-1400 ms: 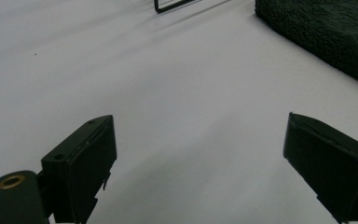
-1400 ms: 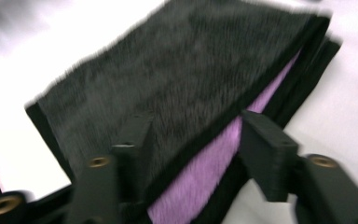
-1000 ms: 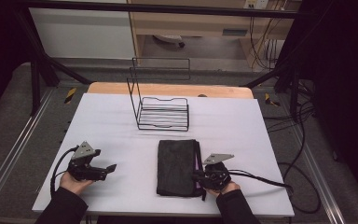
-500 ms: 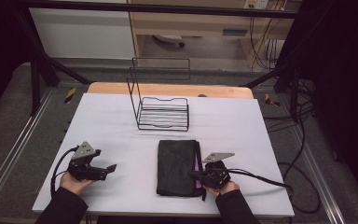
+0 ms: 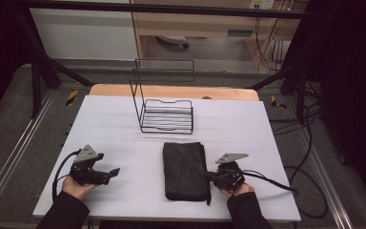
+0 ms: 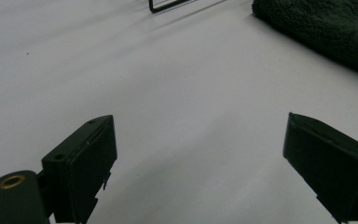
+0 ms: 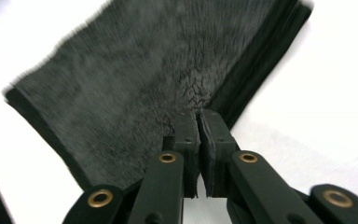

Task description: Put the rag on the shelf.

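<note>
Right gripper (image 5: 215, 178) clamped on folded dark towel's (image 5: 186, 169) near right edge, long axis running toward wire rack (image 5: 167, 116); left gripper (image 5: 110, 172) spread wide, well apart.

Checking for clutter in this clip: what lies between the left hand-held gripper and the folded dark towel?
Nothing: in the high view, only bare white table separates the left hand-held gripper from the folded dark towel.

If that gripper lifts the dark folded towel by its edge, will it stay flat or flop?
Probably flop: the folded towel looks like soft, fuzzy fabric in layers, so they would likely droop and unfold. It seems light, and the right gripper, shut on its edge, should hold the nap without slipping.
</note>
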A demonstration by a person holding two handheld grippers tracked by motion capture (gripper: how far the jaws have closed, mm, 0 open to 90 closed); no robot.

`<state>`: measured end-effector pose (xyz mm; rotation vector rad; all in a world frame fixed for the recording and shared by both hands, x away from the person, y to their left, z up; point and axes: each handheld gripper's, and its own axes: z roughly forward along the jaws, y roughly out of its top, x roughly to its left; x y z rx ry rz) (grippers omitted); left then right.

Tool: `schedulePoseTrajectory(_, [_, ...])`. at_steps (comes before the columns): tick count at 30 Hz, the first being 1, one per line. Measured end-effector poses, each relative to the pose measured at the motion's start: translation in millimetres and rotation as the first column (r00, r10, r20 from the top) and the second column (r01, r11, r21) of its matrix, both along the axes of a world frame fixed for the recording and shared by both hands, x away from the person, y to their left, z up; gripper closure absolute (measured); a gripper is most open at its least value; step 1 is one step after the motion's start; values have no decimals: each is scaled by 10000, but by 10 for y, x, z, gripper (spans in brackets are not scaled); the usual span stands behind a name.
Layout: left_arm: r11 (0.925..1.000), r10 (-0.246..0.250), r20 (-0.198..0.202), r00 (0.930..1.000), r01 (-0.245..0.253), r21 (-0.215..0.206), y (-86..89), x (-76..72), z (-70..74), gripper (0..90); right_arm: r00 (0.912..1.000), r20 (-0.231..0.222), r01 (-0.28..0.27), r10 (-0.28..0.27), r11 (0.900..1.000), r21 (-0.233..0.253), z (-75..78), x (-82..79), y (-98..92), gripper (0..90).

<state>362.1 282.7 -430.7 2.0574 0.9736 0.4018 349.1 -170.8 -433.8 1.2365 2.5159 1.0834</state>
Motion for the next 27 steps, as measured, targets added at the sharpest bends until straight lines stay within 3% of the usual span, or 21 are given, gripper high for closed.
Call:
schedulePoseTrajectory(3, [9998, 138, -95, 9999, -139, -153, -107, -24, 46, 104, 9989, 432, 205, -207, 9998, 48, 13, 10, -22, 583])
schedulePoseTrajectory(6, [9995, 157, -187, 9997, -162, -257, -272, -37, 103, 114, 9924, 1162, 374, -414, 9986, 366, 58, 64, -67, 446])
schedulePoseTrajectory(9, [9987, 62, -400, 9992, -83, -506, -476, -41, 144, 122, 9876, 1483, 456, -518, 9980, 448, 55, 166, -76, 410])
schedulePoseTrajectory(10, [9987, 45, -485, 9988, -70, -507, -556, -45, 149, 132, 9869, 1459, 603, -686, 9963, 606, 33, 299, -66, 428])
schedulePoseTrajectory(13, [9988, -292, -767, 9966, 262, -408, -825, -63, 146, 148, 9880, 1340, 639, -767, 9932, 968, -7, 497, -19, 508])
schedulePoseTrajectory(14, [9986, -422, -857, 9954, 392, -362, -920, -72, 143, 148, 9880, 1340, 639, -767, 9932, 968, -7, 497, -19, 508])
schedulePoseTrajectory(15, [9980, -568, -925, 9941, 539, -330, -1012, -80, 138, 161, 9888, 1215, 742, -862, 9922, 1001, -41, 612, 25, 531])
schedulePoseTrajectory(17, [9966, -806, -1089, 9908, 782, -254, -1186, -92, 120, 185, 9916, 1042, 651, -760, 9924, 1046, -80, 683, 65, 611])
schedulePoseTrajectory(19, [9925, -1211, -1485, 9815, 1174, -337, -1409, -98, 55, 208, 9935, 958, 521, -612, 9941, 948, -127, 709, 95, 753])
schedulePoseTrajectory(21, [9919, -1271, -1555, 9796, 1243, -276, -1471, -103, 33, 228, 9918, 1077, 598, -689, 9945, 855, -141, 697, 102, 863])
schedulePoseTrajectory(24, [9893, -1456, -1750, 9737, 1451, -158, -1588, -123, -24, 259, 9900, 1185, 665, -768, 9938, 888, -104, 683, 82, 890])
schedulePoseTrajectory(27, [9870, -1602, -1943, 9678, 1541, -464, -1602, -155, -73, 342, 9866, 1325, 838, -952, 9925, 891, -51, 647, 48, 893])
